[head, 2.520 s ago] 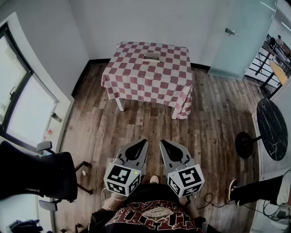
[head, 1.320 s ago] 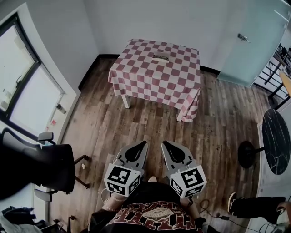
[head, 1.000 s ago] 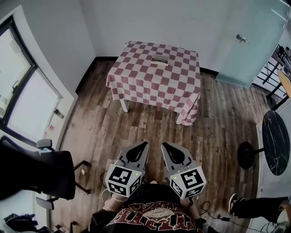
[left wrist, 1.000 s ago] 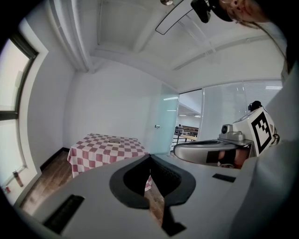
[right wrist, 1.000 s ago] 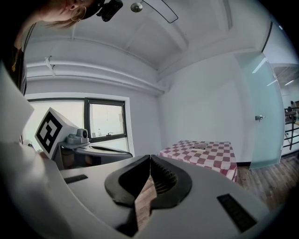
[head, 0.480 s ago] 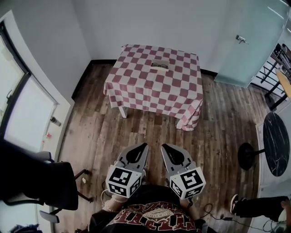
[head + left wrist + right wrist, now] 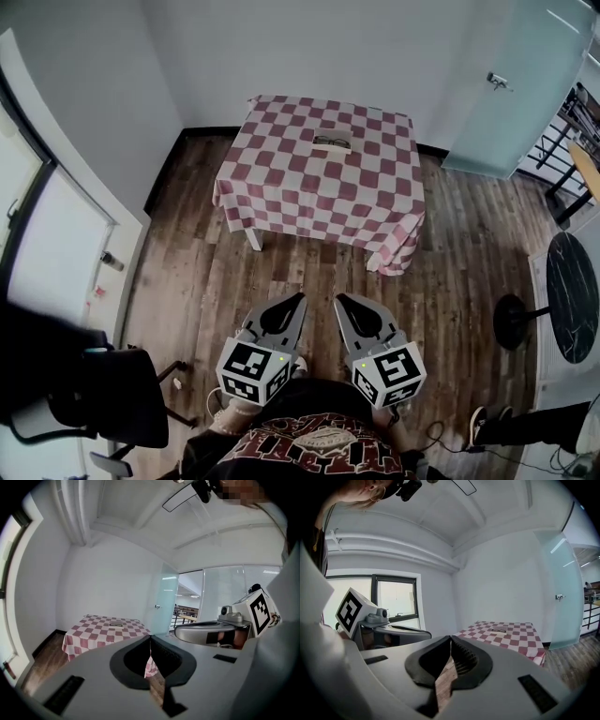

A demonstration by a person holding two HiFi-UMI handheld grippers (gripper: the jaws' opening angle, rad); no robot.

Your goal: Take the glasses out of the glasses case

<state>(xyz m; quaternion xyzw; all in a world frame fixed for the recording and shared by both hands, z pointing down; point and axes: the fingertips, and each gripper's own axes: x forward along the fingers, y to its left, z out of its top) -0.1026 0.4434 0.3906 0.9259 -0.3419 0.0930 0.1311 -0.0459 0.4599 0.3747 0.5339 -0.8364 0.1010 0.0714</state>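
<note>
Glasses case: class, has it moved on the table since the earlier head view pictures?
No. The glasses case lies in the same spot near the far edge of the checked table; only the view itself has shifted.

Your black shirt (image 7: 317,414) with red-and-cream print, your grey left tool (image 7: 301,296) and right tool (image 7: 337,297), black-lined inside, each bearing a white cube (image 7: 251,371) of black square markers

You saw one left gripper (image 7: 297,301), one right gripper (image 7: 341,302), one checked table (image 7: 309,180), one glasses case (image 7: 332,143), one office chair (image 7: 105,405).
</note>
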